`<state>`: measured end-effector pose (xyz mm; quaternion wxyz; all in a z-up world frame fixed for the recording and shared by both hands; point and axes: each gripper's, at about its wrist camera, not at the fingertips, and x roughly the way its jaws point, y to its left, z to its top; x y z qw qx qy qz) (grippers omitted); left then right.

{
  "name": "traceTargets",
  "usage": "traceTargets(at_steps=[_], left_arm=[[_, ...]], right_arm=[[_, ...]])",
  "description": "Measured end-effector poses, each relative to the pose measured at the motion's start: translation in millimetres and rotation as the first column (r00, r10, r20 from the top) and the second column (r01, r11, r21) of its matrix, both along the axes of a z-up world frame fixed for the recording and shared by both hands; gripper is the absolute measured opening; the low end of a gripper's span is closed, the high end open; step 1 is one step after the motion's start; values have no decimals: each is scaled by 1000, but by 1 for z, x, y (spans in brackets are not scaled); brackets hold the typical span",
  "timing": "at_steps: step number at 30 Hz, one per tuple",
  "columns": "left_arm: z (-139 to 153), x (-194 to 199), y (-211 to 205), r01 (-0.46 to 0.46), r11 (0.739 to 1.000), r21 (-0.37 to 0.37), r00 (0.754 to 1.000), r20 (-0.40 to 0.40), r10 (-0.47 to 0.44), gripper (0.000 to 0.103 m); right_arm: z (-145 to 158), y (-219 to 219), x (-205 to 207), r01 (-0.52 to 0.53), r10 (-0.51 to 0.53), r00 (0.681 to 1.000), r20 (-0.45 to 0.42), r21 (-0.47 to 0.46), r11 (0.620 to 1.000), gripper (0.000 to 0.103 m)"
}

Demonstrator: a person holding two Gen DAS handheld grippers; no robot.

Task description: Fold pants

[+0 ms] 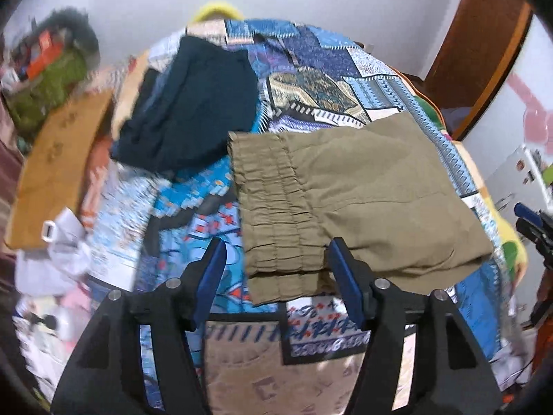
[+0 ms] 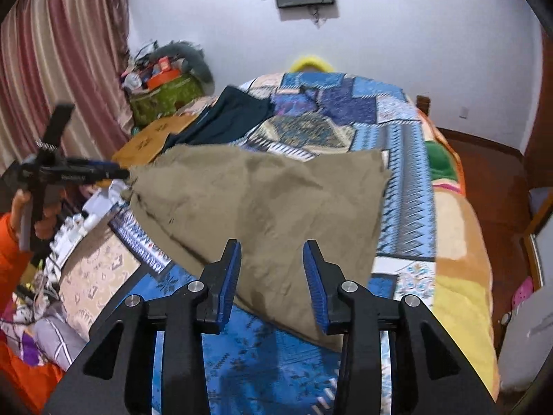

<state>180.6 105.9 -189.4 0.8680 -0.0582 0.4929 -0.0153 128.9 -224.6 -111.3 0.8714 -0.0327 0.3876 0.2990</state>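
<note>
The khaki pants (image 1: 359, 186) lie folded on the bed (image 1: 214, 214). Both hand-held grippers, left (image 1: 276, 276) and right (image 2: 271, 280), are spread and empty; next likely a final fold or smoothing.

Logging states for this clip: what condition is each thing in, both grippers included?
Khaki pants: folded into a compact stack on the bed, elastic waistband showing.
Dark garment: lying loosely on the bed beyond the pants, not neatly folded.
Left gripper: open, fingers apart at the waistband edge, holding nothing.
Right gripper: open, fingers apart over the pants' near edge, holding nothing.
Patchwork bedspread: spread across the bed.
</note>
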Motion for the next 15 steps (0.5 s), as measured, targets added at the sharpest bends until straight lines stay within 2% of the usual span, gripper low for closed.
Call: traceTargets(at_steps=[2, 3, 4, 6, 7, 8, 9, 10, 13, 15], left_arm=[[-6, 3, -1, -5, 1000, -23, 1000, -10, 5, 62], [-7, 3, -2, -6, 1000, -27, 1000, -8, 5, 57], [-6, 3, -5, 0, 1000, -24, 1000, 13, 0, 45], [-3, 2, -10, 3, 1000, 15, 999, 36, -3, 41], [0, 1, -11, 5, 1000, 27, 999, 52, -7, 21], [3, -1, -13, 1, 999, 55, 998, 63, -5, 19], [7, -2, -12, 5, 999, 51, 998, 67, -8, 17], [11, -2, -9, 7, 999, 35, 997, 77, -9, 10], [23, -5, -1, -7, 1000, 26, 995, 95, 4, 5], [27, -8, 9, -13, 1000, -9, 996, 90, 13, 4]], right_arm=[[-5, -5, 7, 39, -39, 999, -26, 2, 999, 35], [-9, -7, 10, 57, -57, 998, -40, 6, 998, 35], [-14, -9, 14, 81, -80, 995, -59, 14, 997, 35], [-25, -8, 19, 107, -104, 990, -91, 23, 994, 35], [-28, -8, 19, 110, -106, 989, -100, 25, 994, 35], [-33, -4, 21, 109, -106, 988, -111, 29, 994, 35], [-37, -1, 21, 107, -103, 987, -120, 30, 994, 35], [-40, 2, 22, 102, -98, 987, -126, 28, 994, 35], [-46, 13, 22, 81, -78, 988, -132, 23, 996, 35], [-50, 17, 22, 72, -68, 988, -137, 22, 997, 35]])
